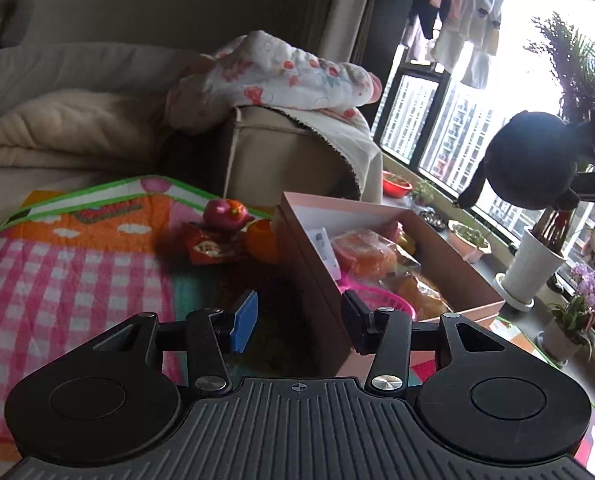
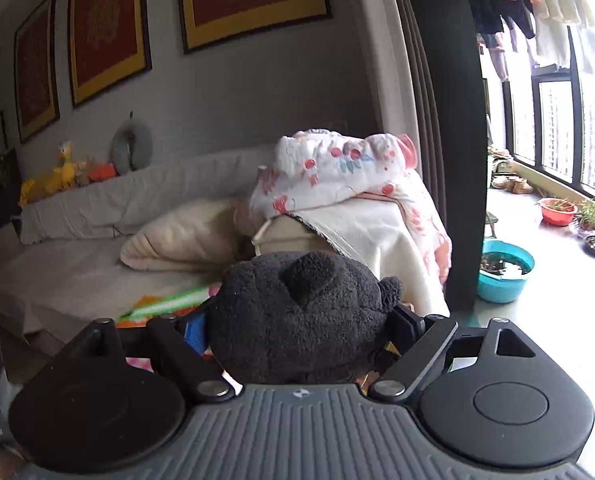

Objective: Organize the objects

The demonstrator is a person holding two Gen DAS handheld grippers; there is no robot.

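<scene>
Partly done, by the look of it. The box (image 1: 381,280) on the play mat (image 1: 77,264) already holds several things: orange packets (image 1: 367,254), a pink basket (image 1: 381,298), a white card or pack against the wall. Exact count unclear, contents overlap.

Still loose on the mat, just beside the box: a pink toy (image 1: 227,214), a red packet (image 1: 207,248) and an orange cup (image 1: 263,240), so at least 3 items left.

Right hand-held gripper (image 2: 301,332) is clamped on a black plush (image 2: 301,316), pads pressing both sides; the jaws stand wide because the toy is bulky. In the left view the plush (image 1: 531,160) hangs in the air over the far right of the box, not yet inside.

Left hand-held gripper (image 1: 299,320) is released, nothing between its pads, hovering over the near box wall and mat.

Likely next: plush goes in the box, then the 3 loose items.
</scene>
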